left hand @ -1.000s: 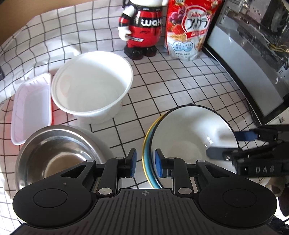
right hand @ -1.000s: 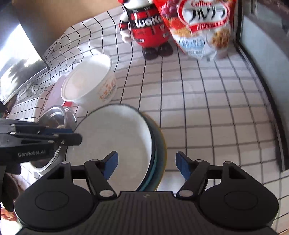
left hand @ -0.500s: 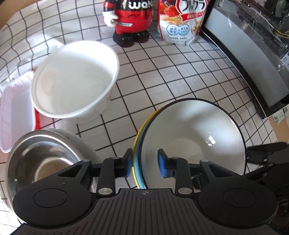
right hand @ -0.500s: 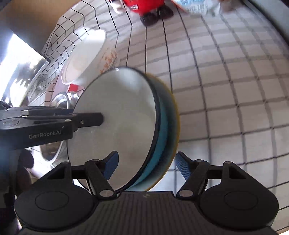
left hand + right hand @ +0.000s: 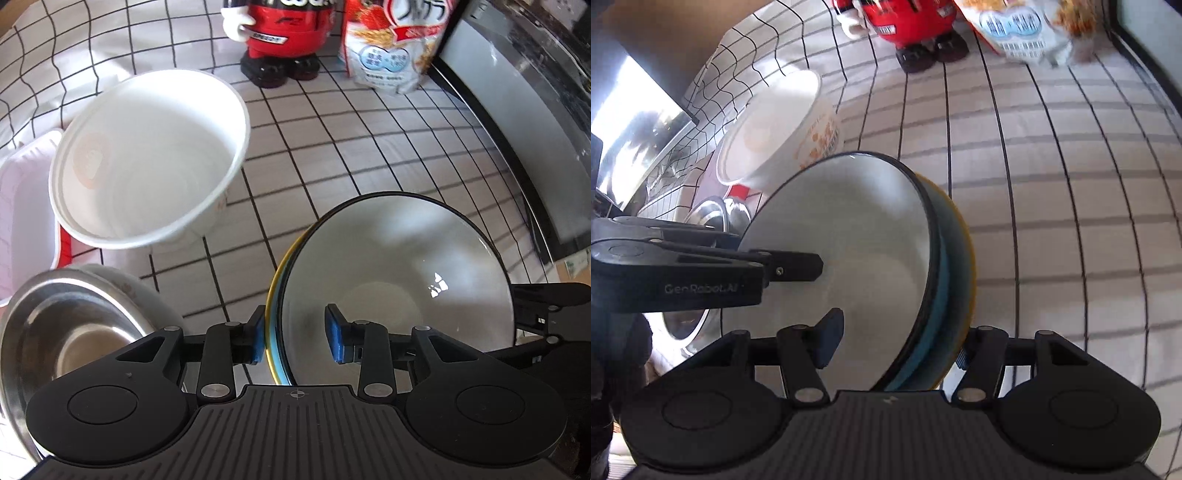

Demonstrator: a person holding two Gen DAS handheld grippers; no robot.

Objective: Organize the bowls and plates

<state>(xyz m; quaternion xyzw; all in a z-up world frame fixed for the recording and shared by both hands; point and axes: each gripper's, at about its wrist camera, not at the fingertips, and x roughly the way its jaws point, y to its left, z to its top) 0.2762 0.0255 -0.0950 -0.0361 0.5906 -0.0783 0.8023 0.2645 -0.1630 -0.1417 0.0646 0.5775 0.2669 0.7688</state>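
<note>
Underneath everything lies a white cloth (image 5: 332,147) with a black grid, and a dark appliance (image 5: 517,129) stands along its right edge. Near the left side stands a big white paper bowl (image 5: 147,158), upright and empty; a pink-white tray (image 5: 22,206) lies just beside it, and a steel bowl (image 5: 66,325) sits closer to the camera, inside a white one with a faint pattern. At the back stand a red figure (image 5: 284,33) and a cereal bag (image 5: 391,48), side by side. The stack of bowls (image 5: 857,251) — white inside with a black rim, then a blue one and a yellow one under it — is tilted steeply on its edge over the cloth, between the two tools. The left gripper (image 5: 295,339) has its jaws apart around the near rim: the left pad is at the yellow outer side and the right pad stands clear inside the white bowl. The right gripper (image 5: 897,343) straddles the opposite rim and its jaws are closing — one finger inside the bowl, one outside the yellow wall; whether the pads press already, I cannot tell.
</note>
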